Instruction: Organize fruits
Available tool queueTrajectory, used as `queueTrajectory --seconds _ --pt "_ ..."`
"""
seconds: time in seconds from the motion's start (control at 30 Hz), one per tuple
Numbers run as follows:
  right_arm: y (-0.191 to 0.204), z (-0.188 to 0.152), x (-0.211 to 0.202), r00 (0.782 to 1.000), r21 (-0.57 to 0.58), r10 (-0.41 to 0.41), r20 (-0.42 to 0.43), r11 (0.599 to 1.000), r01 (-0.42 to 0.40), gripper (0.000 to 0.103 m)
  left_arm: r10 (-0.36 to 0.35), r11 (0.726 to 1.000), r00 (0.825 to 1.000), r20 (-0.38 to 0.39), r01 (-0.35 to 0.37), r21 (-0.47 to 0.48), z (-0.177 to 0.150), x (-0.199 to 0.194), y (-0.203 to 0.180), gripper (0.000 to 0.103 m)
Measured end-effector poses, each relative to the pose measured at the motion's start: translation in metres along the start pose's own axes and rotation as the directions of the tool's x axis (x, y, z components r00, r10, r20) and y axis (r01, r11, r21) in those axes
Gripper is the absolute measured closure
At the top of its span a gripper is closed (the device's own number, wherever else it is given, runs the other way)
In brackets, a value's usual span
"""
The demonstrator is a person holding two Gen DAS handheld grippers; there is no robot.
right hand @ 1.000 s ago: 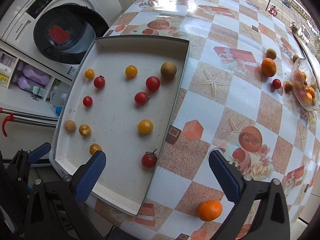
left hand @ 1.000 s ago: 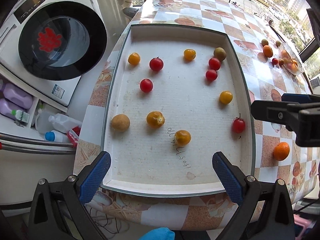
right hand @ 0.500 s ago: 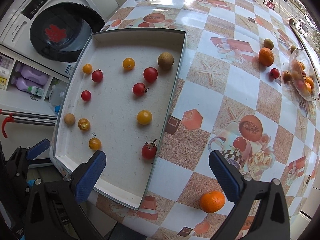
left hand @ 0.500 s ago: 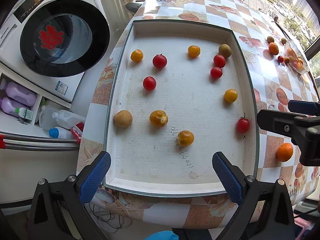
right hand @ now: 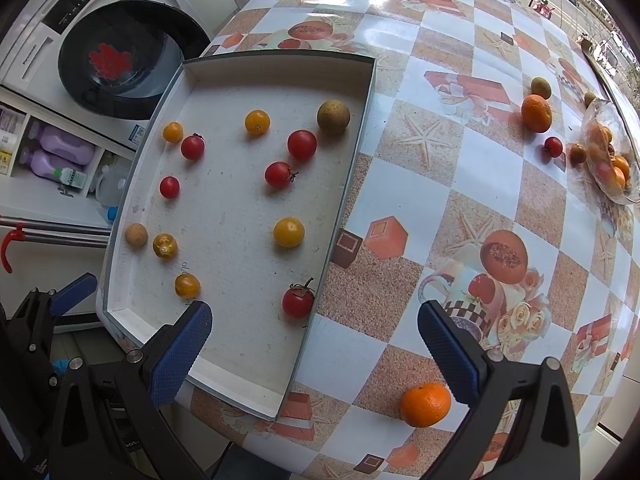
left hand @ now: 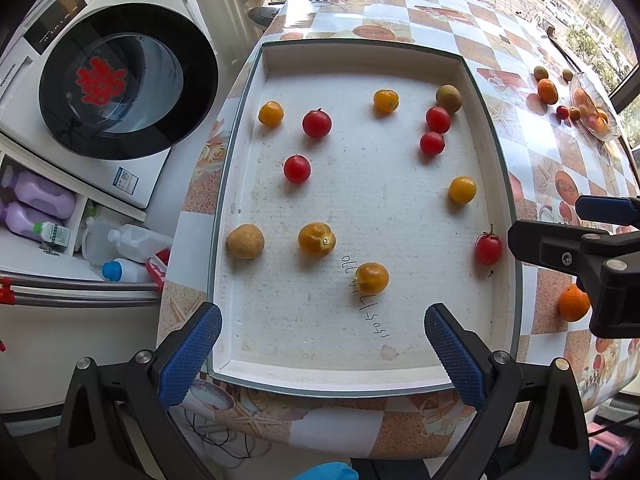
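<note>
A white tray (left hand: 496, 168) (right hand: 356, 136) lies on the patterned table and holds several red tomatoes, yellow tomatoes and brown fruits. A red tomato (left hand: 488, 249) (right hand: 298, 301) sits by the tray's right wall. An orange (right hand: 425, 404) (left hand: 573, 303) lies on the table near the front edge. My left gripper (left hand: 320, 356) is open and empty above the tray's near rim. My right gripper (right hand: 316, 352) is open and empty, spanning the tray's right wall. It also shows in the left wrist view (left hand: 580, 240).
A glass bowl (right hand: 608, 156) of fruit stands at the table's far right, with another orange (right hand: 536, 113), a red tomato (right hand: 553, 146) and brown fruits beside it. A washing machine (left hand: 112, 80) and detergent bottles (left hand: 36, 208) stand left of the table.
Both grippers have drawn back and risen slightly, so the tray sits a little farther in both views. Both stay open. No fruit has moved.
</note>
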State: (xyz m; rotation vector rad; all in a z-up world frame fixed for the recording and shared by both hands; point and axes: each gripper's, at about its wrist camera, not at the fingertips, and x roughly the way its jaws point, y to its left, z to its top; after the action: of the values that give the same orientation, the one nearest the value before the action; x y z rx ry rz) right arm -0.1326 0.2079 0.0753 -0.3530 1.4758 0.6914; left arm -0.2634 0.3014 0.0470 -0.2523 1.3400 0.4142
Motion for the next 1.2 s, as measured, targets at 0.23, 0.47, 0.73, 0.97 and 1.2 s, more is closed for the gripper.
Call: queueTrajectory --seconds 0.23,0.47,0.73,0.97,1.2 --pt "0.003 0.003 0.001 1.000 -0.019 -0.011 0.004 1.000 0.011 0.000 0.004 1.000 1.000 -0.002 -0.004 0.012 0.001 0.001 -0.003 0.001" --pt "0.002 0.004 0.002 1.000 -0.024 -0.020 0.005 1.000 0.020 0.000 0.010 0.999 1.000 0.000 -0.010 0.044 0.000 0.001 -0.008 0.001" --pt "0.003 0.005 0.000 1.000 -0.033 -0.028 0.012 0.999 0.028 0.000 0.007 0.999 1.000 0.000 -0.007 0.049 0.000 0.000 -0.009 0.001" --pt "0.003 0.007 0.000 0.999 -0.038 -0.034 0.013 0.999 0.034 0.000 0.008 0.999 1.000 -0.002 -0.008 0.053 0.001 -0.001 -0.010 0.001" --pt "0.006 0.008 0.000 0.999 -0.050 -0.043 0.013 0.998 0.044 0.000 0.011 0.998 1.000 -0.006 -0.010 0.061 0.001 0.001 -0.011 0.001"
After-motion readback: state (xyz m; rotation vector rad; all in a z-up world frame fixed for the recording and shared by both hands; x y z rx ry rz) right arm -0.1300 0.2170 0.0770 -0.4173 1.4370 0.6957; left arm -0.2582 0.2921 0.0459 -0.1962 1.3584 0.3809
